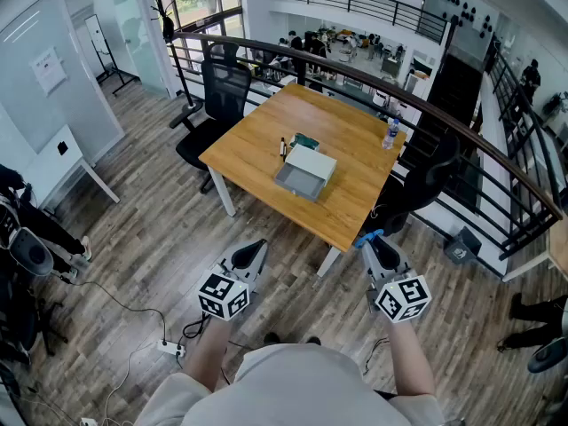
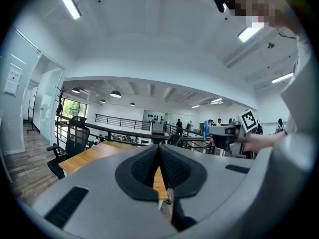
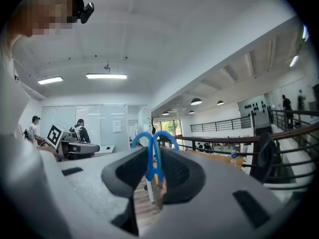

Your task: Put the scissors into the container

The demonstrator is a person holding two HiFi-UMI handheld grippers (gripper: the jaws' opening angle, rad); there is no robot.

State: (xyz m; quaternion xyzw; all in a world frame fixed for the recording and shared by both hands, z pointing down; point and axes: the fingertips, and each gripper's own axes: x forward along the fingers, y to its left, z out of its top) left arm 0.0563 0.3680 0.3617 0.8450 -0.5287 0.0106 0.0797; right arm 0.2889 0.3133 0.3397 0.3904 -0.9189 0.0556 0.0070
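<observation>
Blue-handled scissors [image 3: 153, 152] stick up between the jaws of my right gripper [image 3: 155, 169], which is shut on them; the handle loops point away from me. From the head view, the scissors [image 1: 368, 236] show as a blue tip at the front of the right gripper [image 1: 377, 248]. My left gripper [image 1: 253, 254] is shut with nothing in it, its pads [image 2: 172, 166] pressed together. The container [image 1: 304, 174], a white and grey open box, lies on the wooden table [image 1: 257, 153] well ahead of both grippers. Both grippers hang over the floor, short of the table's near corner.
On the table lie a dark marker [image 1: 283, 148], a green item [image 1: 304, 139] and a water bottle [image 1: 390, 132]. Black office chairs [image 1: 217, 105] [image 1: 426, 180] stand on either side. A power strip [image 1: 170, 348] and cable lie on the floor. A railing [image 1: 461, 131] curves behind the table.
</observation>
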